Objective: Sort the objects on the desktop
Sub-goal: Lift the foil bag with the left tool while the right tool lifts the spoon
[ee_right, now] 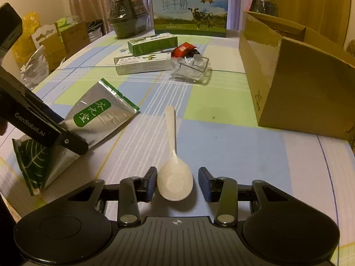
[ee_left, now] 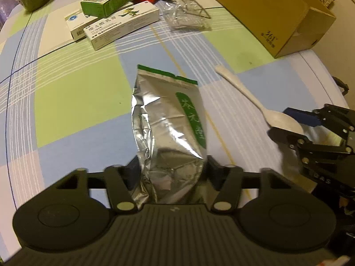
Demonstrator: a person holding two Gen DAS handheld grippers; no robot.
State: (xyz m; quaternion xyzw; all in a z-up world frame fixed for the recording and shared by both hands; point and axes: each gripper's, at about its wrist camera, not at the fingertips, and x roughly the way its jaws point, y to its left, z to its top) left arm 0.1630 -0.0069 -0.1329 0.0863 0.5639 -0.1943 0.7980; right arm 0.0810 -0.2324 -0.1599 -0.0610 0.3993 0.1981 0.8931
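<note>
While the left gripper (ee_left: pixel 169 166) pinches the foil pouch (ee_left: pixel 168 119) at its near end on the bench (ee_left: pixel 73 102), lifting seems next. Seen from the right wrist, the right gripper (ee_right: pixel 177 182) has its fingers spread around the spoon (ee_right: pixel 174 173) bowl; closing comes next, probably toward the cardboard box (ee_right: pixel 295 97) at far right.

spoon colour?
Off-white, faintly speckled spoon; clearest in the right wrist view, its bowl between the open right claw's fingers.

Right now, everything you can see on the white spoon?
The spoon is off-white, matte, plastic-looking, in one piece: deep oval bowl, flat handle with rounded end. It lies bowl-up on the checked tablecloth, handle pointing away toward the far boxes. The right gripper stands open, fingers either side of the bowl, not touching it.
</note>
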